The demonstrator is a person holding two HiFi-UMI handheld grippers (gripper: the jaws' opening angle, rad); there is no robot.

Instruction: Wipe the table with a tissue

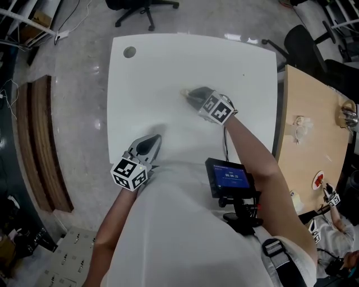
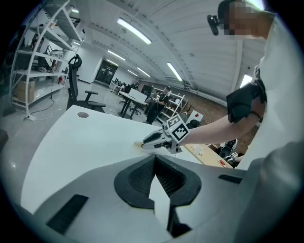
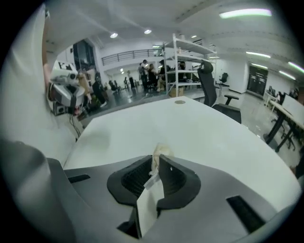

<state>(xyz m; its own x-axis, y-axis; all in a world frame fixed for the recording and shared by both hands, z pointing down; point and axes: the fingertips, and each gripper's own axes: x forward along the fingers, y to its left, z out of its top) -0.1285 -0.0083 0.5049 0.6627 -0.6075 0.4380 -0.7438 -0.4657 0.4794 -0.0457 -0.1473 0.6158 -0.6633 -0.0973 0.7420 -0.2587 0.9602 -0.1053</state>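
White table across the middle of the head view. To its right, apart from it, a wooden table with a few small things on it, too small to tell. Black chair on the floor beyond the far edge. Small screen at the chest, lit blue.

Right gripper out over about the table's middle, arm stretched forward, tips pointing left and down at the surface. Jaws closed on a tissue, a crumpled cream wad pinched at the very tips, sticking out just past them and pressed to the tabletop. From the left gripper view, a pale scrap under the right gripper's nose, touching the table.

Left gripper near the front edge, well apart from the tissue, either just above the surface or resting on it; cannot tell which. Jaws together at the tips, nothing held between them.

Round hole near the table's far left corner.
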